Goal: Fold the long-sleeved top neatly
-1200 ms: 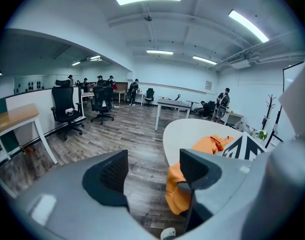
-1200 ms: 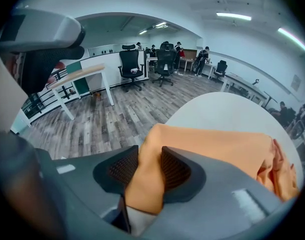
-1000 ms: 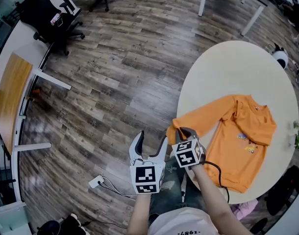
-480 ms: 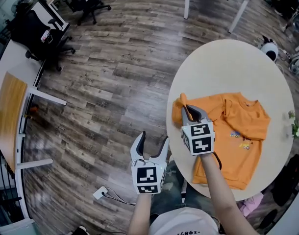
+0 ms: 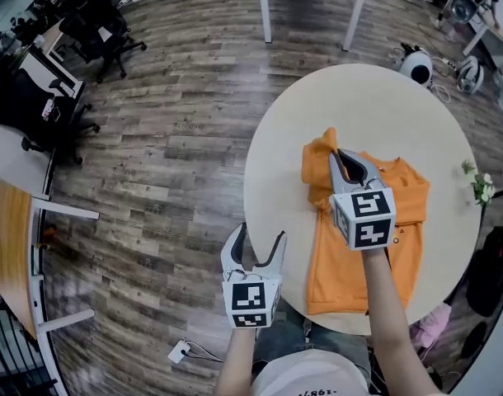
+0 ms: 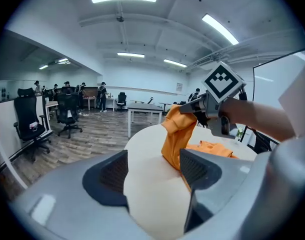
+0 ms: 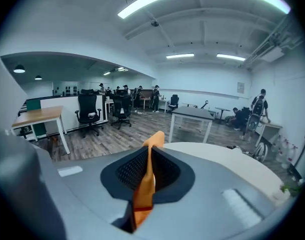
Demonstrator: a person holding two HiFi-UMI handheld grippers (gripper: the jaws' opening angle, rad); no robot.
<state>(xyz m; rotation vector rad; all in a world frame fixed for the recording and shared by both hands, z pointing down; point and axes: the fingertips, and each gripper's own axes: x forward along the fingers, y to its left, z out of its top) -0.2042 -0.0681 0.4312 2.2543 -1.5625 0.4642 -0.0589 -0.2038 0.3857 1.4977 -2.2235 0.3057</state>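
Orange long-sleeved top (image 5: pixel 350 258) lies on the round worktop (image 5: pixel 392 110). Its left sleeve (image 5: pixel 319 159) is raised, pinched between the closed jaws of the right claw (image 5: pixel 347 160). The left claw (image 5: pixel 258 239) hangs near-left of the worktop, jaws apart, empty.

Your top (image 5: pixel 338 262) is bright orange, the table (image 5: pixel 284 163) cream, the floor (image 5: pixel 169 139) grey-brown wood grain. Your left gripper (image 5: pixel 257 238) and right gripper (image 5: pixel 344 157) are grey, with black-and-white marker squares.

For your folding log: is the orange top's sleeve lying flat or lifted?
Lifted: the right tongs are shut on the sleeve, holding it above the table.
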